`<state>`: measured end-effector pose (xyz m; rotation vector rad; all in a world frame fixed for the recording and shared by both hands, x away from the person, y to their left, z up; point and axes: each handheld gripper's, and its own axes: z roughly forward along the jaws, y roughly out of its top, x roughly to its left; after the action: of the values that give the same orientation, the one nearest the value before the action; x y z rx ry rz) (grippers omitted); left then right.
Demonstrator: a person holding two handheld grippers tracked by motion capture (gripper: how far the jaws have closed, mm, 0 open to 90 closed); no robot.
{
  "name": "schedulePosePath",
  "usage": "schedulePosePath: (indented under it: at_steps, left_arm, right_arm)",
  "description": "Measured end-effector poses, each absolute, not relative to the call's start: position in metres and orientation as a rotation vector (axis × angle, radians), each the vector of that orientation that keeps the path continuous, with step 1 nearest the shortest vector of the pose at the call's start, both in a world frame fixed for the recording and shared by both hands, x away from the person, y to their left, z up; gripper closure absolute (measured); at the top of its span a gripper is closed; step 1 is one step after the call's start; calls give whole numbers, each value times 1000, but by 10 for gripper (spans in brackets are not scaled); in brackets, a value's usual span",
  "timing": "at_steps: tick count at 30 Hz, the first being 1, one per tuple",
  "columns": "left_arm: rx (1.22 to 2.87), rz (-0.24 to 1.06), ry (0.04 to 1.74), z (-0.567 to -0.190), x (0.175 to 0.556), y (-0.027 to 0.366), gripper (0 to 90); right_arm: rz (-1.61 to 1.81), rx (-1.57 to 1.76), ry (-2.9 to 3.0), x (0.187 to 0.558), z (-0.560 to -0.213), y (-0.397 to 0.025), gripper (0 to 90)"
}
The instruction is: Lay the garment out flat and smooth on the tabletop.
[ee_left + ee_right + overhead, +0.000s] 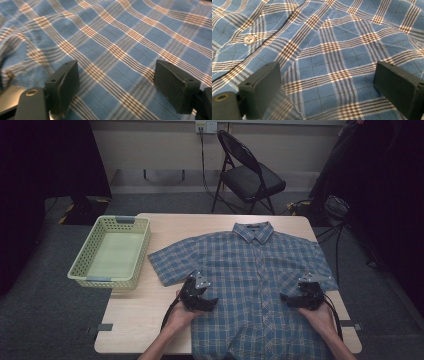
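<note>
While lying flat and face up on the wooden table (150,312), with the collar toward the far edge, the blue plaid short-sleeved shirt (252,270) covers most of the tabletop. Cut off at the bottom of the high view, so hem not to be seen. Left gripper (199,296) low over the shirt's left side, near the sleeve, jaws wide apart with only cloth between them in the left gripper view. Right gripper (295,299) over the opposite side, jaws also spread wide, nothing clamped. Hard to tell whether the pads (263,86) touch the fabric or hover just above. One white button (249,39) on the placket. Pale green plastic basket (111,251) at the table's left edge, well apart from the shirt. Black folding chair (247,172) behind the table.
</note>
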<state>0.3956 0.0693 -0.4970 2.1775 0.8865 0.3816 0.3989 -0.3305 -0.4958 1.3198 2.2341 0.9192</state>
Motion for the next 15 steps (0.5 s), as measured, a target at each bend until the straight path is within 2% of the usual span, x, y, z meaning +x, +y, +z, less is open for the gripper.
schedulePosePath:
  at_steps: [5,15]
  left_arm:
    - [2181,381,884,-498,406,69,159]
    - [2165,401,931,-498,436,69,156]
  right_arm:
    - [918,1332,2221,405,-496,-334,57]
    - [912,1343,2213,424,-497,-341,51]
